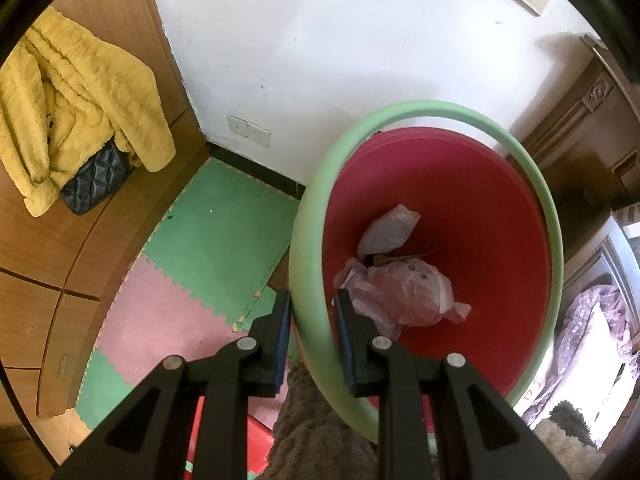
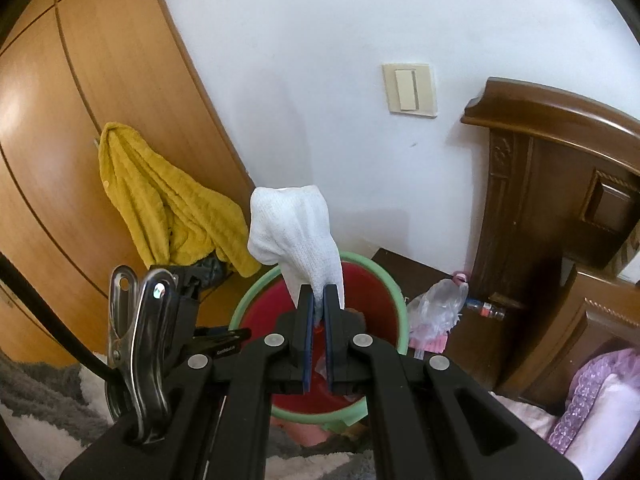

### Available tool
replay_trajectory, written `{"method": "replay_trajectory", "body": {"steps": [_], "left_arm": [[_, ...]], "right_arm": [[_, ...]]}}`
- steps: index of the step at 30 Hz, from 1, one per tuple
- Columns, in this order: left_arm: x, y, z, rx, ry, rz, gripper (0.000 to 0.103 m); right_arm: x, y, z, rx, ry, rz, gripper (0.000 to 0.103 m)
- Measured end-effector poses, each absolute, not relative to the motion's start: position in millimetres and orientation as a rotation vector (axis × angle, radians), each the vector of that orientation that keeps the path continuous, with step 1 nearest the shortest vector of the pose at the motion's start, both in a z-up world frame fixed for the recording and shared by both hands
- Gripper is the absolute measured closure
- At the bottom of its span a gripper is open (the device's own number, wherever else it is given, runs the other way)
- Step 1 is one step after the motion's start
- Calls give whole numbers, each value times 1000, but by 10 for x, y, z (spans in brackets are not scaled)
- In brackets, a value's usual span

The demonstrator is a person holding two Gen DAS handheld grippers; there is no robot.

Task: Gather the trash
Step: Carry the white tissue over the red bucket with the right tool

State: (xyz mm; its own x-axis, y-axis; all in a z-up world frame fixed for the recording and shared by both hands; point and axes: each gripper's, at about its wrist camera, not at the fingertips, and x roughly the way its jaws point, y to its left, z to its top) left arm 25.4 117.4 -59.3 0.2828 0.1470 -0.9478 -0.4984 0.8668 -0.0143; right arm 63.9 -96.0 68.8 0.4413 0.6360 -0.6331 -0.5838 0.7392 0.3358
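Note:
A red trash bin with a green rim (image 1: 554,216) stands on the floor by the white wall. Inside lie a crumpled pink plastic bag (image 1: 404,292) and a white wrapper (image 1: 386,228). My left gripper (image 1: 313,320) straddles the near rim, one pad outside and one inside, shut on it. In the right wrist view the same bin (image 2: 394,294) sits below my right gripper (image 2: 319,294), which is shut on the lower end of a white knitted cloth (image 2: 292,228). The cloth sticks up above the fingers, over the bin's opening.
A yellow fleece jacket (image 1: 72,100) and a black quilted bag (image 1: 94,184) hang on the wooden wardrobe (image 2: 48,140) at left. Green and pink foam mats (image 1: 216,232) cover the floor. At right are a dark wooden headboard (image 2: 560,200), a clear plastic bag (image 2: 436,308) and a bottle (image 2: 486,308).

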Motion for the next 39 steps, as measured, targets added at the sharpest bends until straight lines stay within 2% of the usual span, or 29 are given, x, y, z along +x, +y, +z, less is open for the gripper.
{"method": "replay_trajectory", "body": {"steps": [39], "left_arm": [[287,1176,-562,-307,1224,441,81]], "right_arm": [[775,-441,574,23,830,917,97]]}}
